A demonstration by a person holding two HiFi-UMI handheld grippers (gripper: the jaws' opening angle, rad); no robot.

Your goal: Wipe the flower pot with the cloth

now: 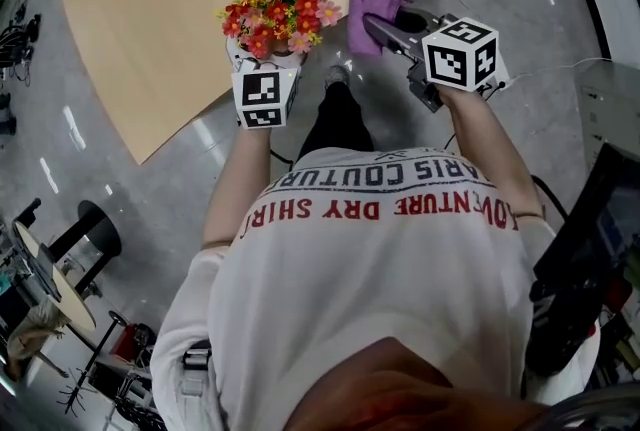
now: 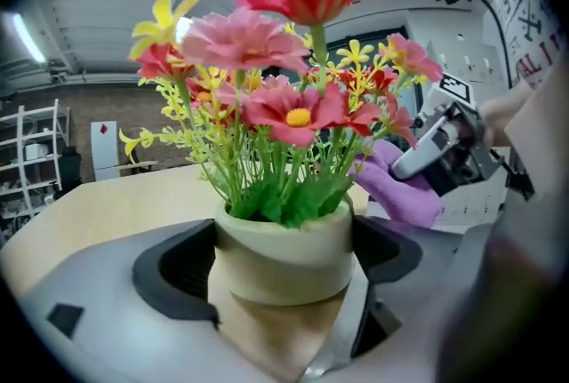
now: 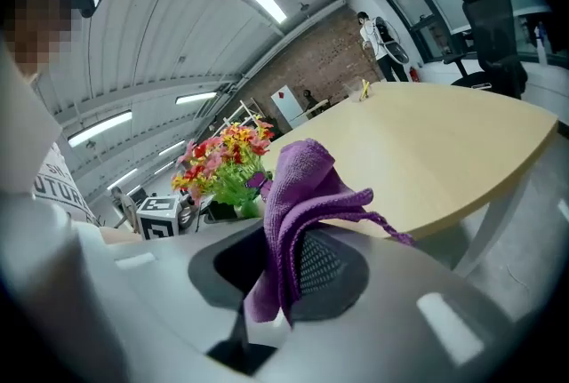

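Left gripper: fingers clamped on flower pot wall; pot upright at tabletop edge.
Right gripper: fingers pinching purple cloth at 3 o'clock of pot; near, contact unclear.
Procedure: press cloth fold onto exposed wall, sweep around it, avoid flowers.
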